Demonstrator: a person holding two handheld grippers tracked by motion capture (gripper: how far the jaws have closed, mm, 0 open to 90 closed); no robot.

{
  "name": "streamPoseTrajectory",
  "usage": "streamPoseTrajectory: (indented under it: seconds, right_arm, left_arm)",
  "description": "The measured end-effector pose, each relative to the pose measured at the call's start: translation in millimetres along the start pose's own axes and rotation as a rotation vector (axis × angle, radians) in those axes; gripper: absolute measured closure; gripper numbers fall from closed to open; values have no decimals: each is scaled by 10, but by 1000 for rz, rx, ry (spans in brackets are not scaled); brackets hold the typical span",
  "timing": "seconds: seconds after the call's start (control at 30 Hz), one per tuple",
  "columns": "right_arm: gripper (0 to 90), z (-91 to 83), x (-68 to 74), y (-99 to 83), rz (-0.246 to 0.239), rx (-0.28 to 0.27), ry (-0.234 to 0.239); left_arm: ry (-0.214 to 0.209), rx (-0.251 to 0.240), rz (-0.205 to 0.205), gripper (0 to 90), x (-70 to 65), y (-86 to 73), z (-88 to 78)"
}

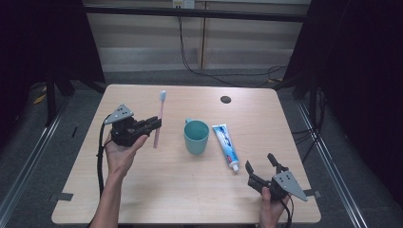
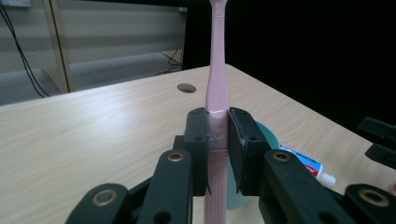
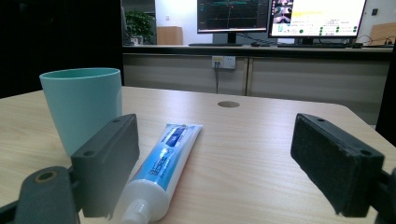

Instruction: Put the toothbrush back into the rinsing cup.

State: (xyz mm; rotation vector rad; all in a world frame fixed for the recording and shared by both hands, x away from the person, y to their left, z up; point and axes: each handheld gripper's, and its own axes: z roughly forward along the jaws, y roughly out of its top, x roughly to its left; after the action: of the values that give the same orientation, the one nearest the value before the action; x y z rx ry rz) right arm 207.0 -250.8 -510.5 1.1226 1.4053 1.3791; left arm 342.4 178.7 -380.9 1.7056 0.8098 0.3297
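My left gripper (image 1: 156,123) is shut on a pink toothbrush (image 1: 158,119), held above the left part of the table with its bristle head pointing to the far side. In the left gripper view both pads clamp the toothbrush handle (image 2: 217,84), which rises upright between them. A teal cup (image 1: 196,136) stands at the table's middle, and a white and blue toothpaste tube (image 1: 225,146) lies just right of it, cap toward me. My right gripper (image 1: 260,164) rests open at the near right, jaws wide, facing the toothpaste tube (image 3: 161,166) and the cup (image 3: 82,108).
The wooden table (image 1: 157,190) has a round cable hole (image 1: 225,99) near its far edge. Black curtains hang at both sides. Cables trail on the floor beyond the table. Monitors (image 3: 280,16) stand on a desk in the background of the right gripper view.
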Motion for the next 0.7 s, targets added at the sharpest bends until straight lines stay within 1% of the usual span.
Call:
streamPoseTrajectory:
  seconds: [0.1,0.13,0.17,0.27,0.3,0.4,0.47,0.53,0.57,0.6,0.67,0.7]
  right_arm:
    - [147,1,-1,0,-1,0,0]
    - [147,3,1,0,-1,-1,-2]
    - [147,3,1,0,-1,-1,-2]
    - [146,-1,0,0,0,0,0]
    - [147,1,0,1,0,1,0]
    - [147,0,-1,0,0,0,1]
    - [147,-1,-1,0,-1,0,1]
    - [147,-1,0,0,0,0,1]
    - [146,-2,-1,0,0,-1,2]
    - [146,-2,-1,0,0,-1,2]
    - [147,-1,-1,-2,-2,-4,0]
    - [147,-1,-1,-2,-1,-5,1]
  left_arm:
    - [-7,3,-1,788,-2,35,15]
    - [-4,0,6,788,-1,49,18]
    - [-13,-11,3,788,-2,61,27]
    - [-12,-24,3,788,-11,85,32]
    - [-18,-32,5,788,-17,115,41]
    - [-21,-42,20,788,-46,155,66]
    - [-20,-53,20,788,-69,170,89]
    - [-26,-53,17,788,-76,176,101]
    - [-39,-61,14,788,-88,183,134]
    - [-39,-61,14,788,-88,183,134]
    - [-44,-48,18,788,-92,194,185]
    - [-49,-53,12,788,-99,195,207]
